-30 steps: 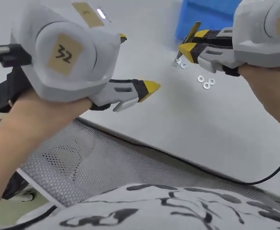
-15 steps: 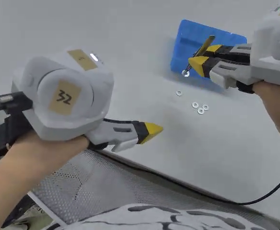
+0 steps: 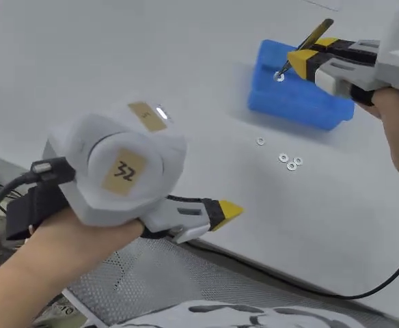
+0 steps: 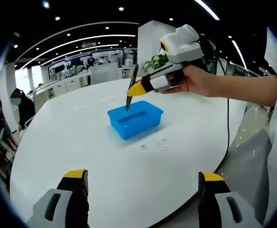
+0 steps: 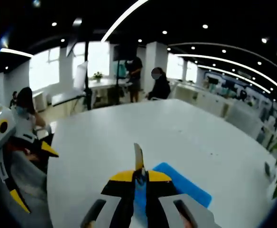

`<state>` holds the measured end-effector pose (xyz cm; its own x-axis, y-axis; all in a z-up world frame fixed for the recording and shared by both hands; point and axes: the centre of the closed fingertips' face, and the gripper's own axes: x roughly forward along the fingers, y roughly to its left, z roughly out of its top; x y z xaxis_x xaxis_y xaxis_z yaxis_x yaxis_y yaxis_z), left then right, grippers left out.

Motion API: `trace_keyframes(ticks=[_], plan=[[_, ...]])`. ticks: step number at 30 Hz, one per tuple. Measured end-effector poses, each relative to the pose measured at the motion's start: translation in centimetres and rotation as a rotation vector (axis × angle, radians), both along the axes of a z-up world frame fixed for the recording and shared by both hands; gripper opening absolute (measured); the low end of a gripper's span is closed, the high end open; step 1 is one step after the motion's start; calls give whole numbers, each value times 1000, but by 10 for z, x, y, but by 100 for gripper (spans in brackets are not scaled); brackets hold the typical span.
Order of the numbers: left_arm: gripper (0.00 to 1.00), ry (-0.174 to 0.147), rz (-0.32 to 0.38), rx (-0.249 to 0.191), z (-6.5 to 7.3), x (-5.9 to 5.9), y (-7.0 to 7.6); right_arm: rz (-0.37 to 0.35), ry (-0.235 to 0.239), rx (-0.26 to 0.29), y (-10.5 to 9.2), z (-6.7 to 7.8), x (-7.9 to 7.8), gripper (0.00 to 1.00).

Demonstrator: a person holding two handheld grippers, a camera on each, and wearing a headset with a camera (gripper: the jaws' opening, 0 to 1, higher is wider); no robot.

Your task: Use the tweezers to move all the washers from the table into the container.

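Over the blue container [image 3: 302, 102], which is sitting toward the far side of the table [image 3: 152, 61], I am holding the right gripper [image 3: 302, 60] with its jaws pinched narrow on the tweezers [image 3: 310, 39]. The tweezers are slanting down out of the yellow jaw tips, and their points are hanging just above the end of the container that is on my left. A washer [image 3: 279, 77] is showing right at those points. It is looking gripped between them, though it is too small for me to be certain. In the right gripper view the tweezers are standing straight out from between the two closed jaws, with the blue container lying beneath them.

The loose washers [image 3: 292, 164] are lying flat on the bare tabletop, just beside the container's near wall, between it and the table's near edge. Three are bunched close together, and a single one [image 3: 260, 141] is lying a little apart on their left.

I am hovering the left gripper [image 4: 142, 176] at the table's near edge, well apart from the container and the washers. Its jaws are spread wide and are gripping nothing. A dark cable [image 3: 363, 290] is trailing across the near right part of the table.
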<state>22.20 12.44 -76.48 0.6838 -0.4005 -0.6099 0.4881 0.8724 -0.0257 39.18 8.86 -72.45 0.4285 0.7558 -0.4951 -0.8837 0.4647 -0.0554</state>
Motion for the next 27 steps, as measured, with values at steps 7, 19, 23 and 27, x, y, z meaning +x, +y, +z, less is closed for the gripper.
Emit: trace_keyframes(ticks=[7, 19, 23, 27], plan=[[99, 22, -22, -11, -3, -5, -10, -36, 20, -37, 5, -32, 13, 4], [99, 50, -35, 0, -9, -8, -11, -54, 76, -70, 7, -64, 22, 4], [99, 56, -37, 1, -10, -9, -12, -64, 86, -77, 8, -77, 28, 4], [99, 66, -41, 10, -13, -10, -11, -61, 96, -87, 10, -83, 26, 4]])
